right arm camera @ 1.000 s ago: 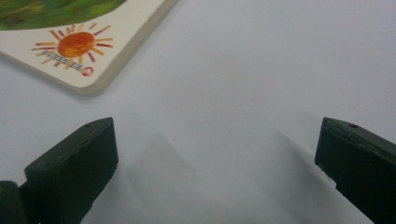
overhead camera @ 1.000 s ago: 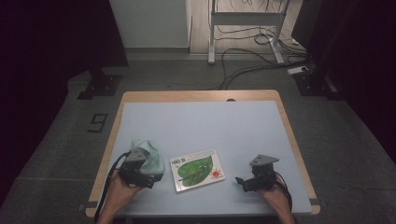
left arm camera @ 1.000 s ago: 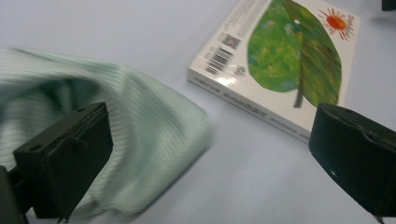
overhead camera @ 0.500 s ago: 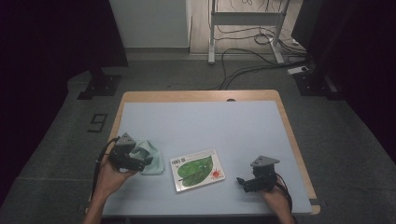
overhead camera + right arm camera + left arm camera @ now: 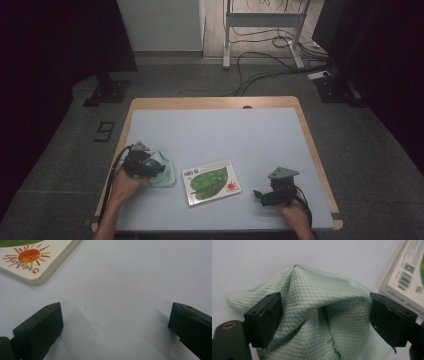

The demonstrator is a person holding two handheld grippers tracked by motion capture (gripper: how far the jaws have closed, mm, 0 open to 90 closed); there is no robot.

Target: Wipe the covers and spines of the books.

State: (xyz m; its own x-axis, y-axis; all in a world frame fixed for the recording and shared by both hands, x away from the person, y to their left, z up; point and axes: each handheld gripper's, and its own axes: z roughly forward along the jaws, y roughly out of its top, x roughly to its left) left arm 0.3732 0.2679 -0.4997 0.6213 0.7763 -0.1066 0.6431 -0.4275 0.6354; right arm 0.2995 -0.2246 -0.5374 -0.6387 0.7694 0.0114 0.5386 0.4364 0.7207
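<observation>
I work on the green cloth (image 5: pixel 319 315), which lies bunched on the left part of the counter (image 5: pixel 225 130), just beside the picture book (image 5: pixel 212 181). It is a soft quilted fabric, surely light and limp, so it will not keep any shape when lifted and will hang and drag. It is not fragile, and the woven surface should give good friction to the pads. I judge the best place to take it is the raised fold in the middle of the heap, where several layers stand up together; a flat edge would slip under the pads.

My left tool (image 5: pixel 323 315) stands over the heap with the fold between its jaws. The jaws have just been closing, but they are still apart and the pads do not yet press the fabric, as far as I can tell. The left hand (image 5: pixel 125 181) reaches from the near edge, tool pointing toward the book.

My right tool (image 5: pixel 115 322) rests wide open above bare counter, near the book's corner, holding nothing.
</observation>
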